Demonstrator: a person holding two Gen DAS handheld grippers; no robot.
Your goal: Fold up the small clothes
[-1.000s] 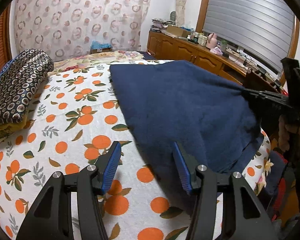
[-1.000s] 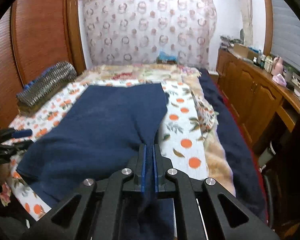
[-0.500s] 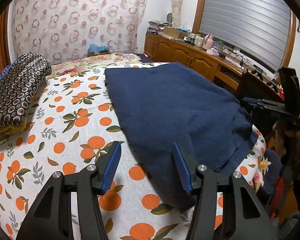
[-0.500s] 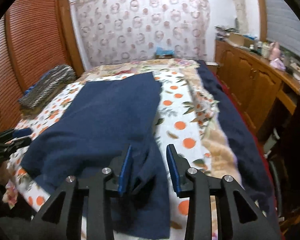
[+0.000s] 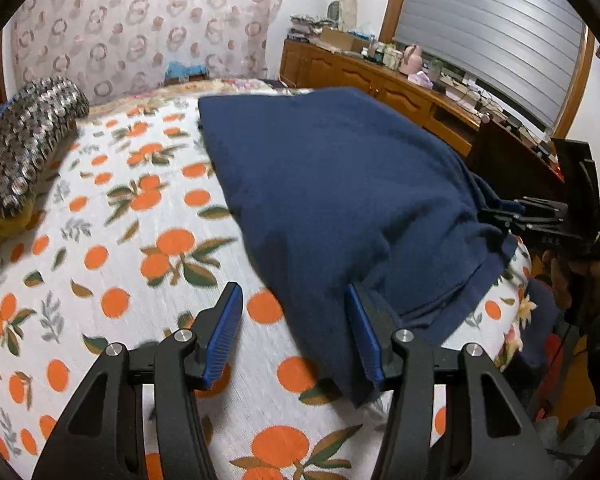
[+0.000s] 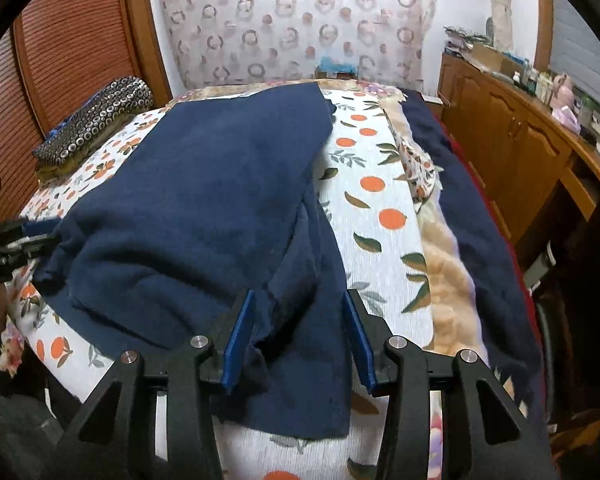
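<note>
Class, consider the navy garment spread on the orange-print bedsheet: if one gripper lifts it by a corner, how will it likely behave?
The navy garment will probably hang limp, since it already bunches into soft folds near the right gripper. It looks thick and fleecy, so likely heavy for cloth and sagging. On the bedsheet it should drag and wrinkle, not slide.

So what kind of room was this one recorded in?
Most likely a home bedroom: a bed with an orange-print sheet, a navy garment spread on it, and a cluttered wooden sideboard beside a shuttered window.
</note>
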